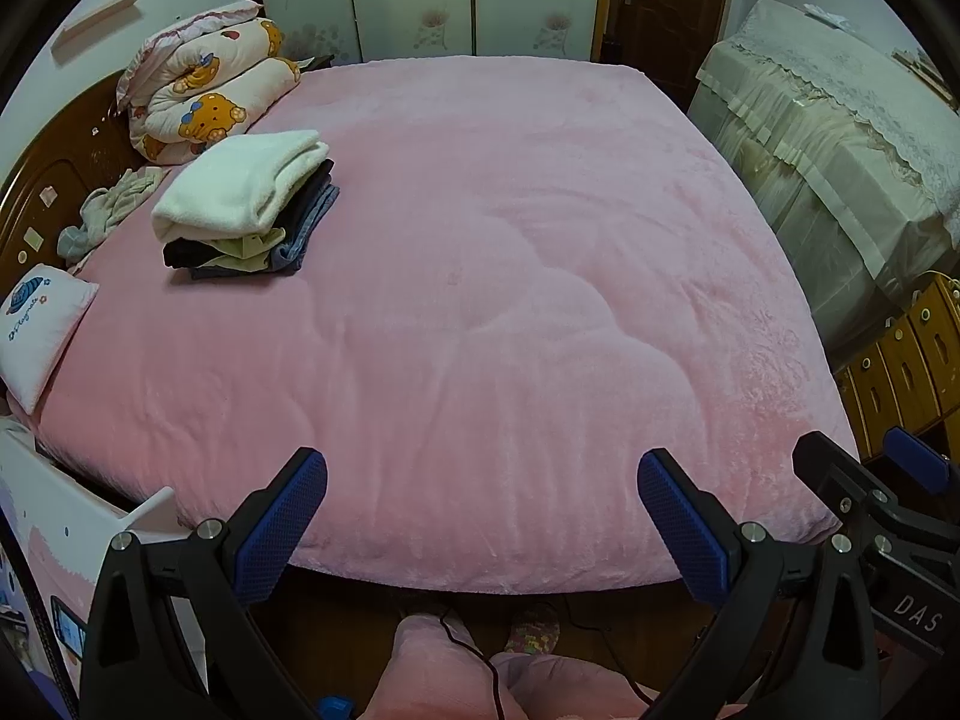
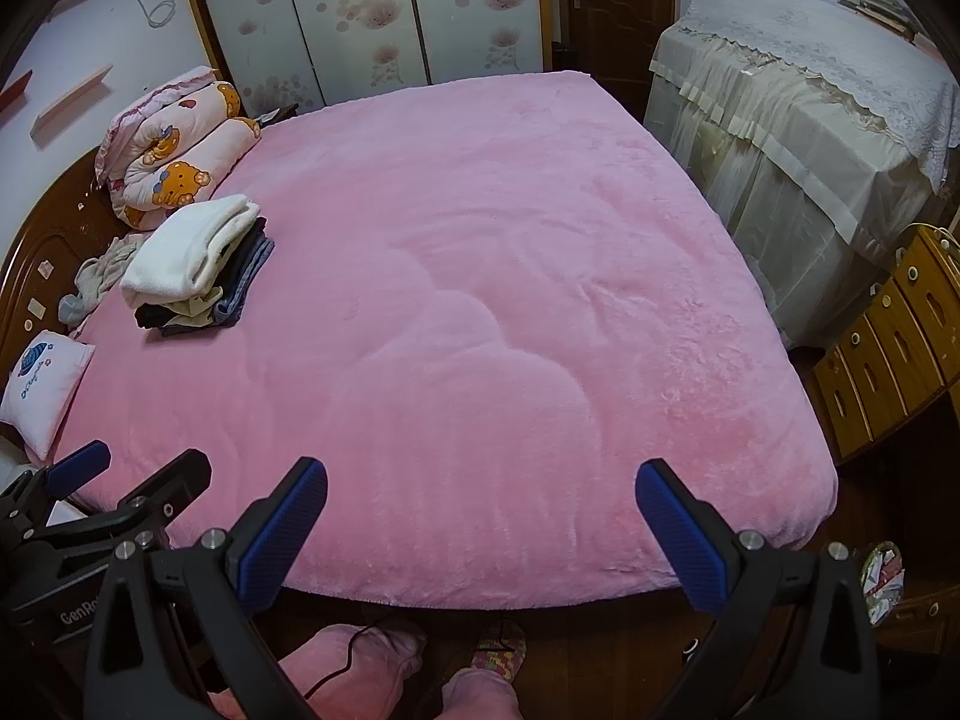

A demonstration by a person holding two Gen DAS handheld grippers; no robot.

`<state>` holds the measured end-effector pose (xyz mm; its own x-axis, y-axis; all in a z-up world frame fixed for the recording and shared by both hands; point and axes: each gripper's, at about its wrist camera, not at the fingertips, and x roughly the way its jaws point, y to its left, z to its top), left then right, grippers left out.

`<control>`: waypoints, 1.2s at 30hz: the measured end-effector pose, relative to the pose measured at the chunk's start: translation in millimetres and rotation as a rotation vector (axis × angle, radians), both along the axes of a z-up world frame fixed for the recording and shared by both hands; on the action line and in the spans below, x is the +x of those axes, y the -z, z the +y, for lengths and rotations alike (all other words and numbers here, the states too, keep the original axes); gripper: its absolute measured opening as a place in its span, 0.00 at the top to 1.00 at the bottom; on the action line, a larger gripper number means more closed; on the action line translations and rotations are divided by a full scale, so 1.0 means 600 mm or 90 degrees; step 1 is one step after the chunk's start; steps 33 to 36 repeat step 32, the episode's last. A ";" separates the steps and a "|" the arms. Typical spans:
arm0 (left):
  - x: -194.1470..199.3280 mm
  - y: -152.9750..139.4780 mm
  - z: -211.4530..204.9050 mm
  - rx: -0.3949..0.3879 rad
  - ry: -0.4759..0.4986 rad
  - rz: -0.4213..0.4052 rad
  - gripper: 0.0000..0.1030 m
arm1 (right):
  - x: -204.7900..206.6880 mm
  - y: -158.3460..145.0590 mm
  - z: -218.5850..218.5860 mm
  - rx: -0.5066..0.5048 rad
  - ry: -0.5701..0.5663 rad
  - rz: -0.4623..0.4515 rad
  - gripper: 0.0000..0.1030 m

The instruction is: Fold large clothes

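A stack of folded clothes [image 1: 240, 210] [image 2: 192, 267], topped by a white fleece garment, lies on the far left of the pink bed cover [image 1: 480, 276] [image 2: 480, 300]. A crumpled pale garment [image 1: 111, 213] [image 2: 99, 279] lies by the headboard, left of the stack. My left gripper [image 1: 480, 510] is open, hanging over the bed's near edge with nothing between its blue pads. My right gripper [image 2: 480, 516] is also open and holds nothing, level with the left one. Each gripper shows at the edge of the other's view.
A rolled bear-print quilt [image 1: 204, 90] and a small white pillow [image 1: 36, 330] sit along the wooden headboard [image 1: 36, 180]. A lace-covered cabinet [image 2: 810, 120] and wooden drawers [image 2: 888, 336] stand right of the bed. The person's pink-trousered legs [image 1: 444, 666] and a cable are below.
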<state>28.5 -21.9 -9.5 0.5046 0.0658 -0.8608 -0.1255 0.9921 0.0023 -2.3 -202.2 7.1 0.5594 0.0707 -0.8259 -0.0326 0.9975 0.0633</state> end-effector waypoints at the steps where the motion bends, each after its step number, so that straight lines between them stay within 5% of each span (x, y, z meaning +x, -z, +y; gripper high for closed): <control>1: 0.000 0.000 0.000 0.000 0.000 0.000 0.00 | 0.000 0.000 0.000 0.000 0.000 0.000 0.00; 36: 0.014 0.006 0.016 0.012 0.014 0.005 0.01 | 0.000 -0.001 -0.005 0.003 0.011 0.001 0.00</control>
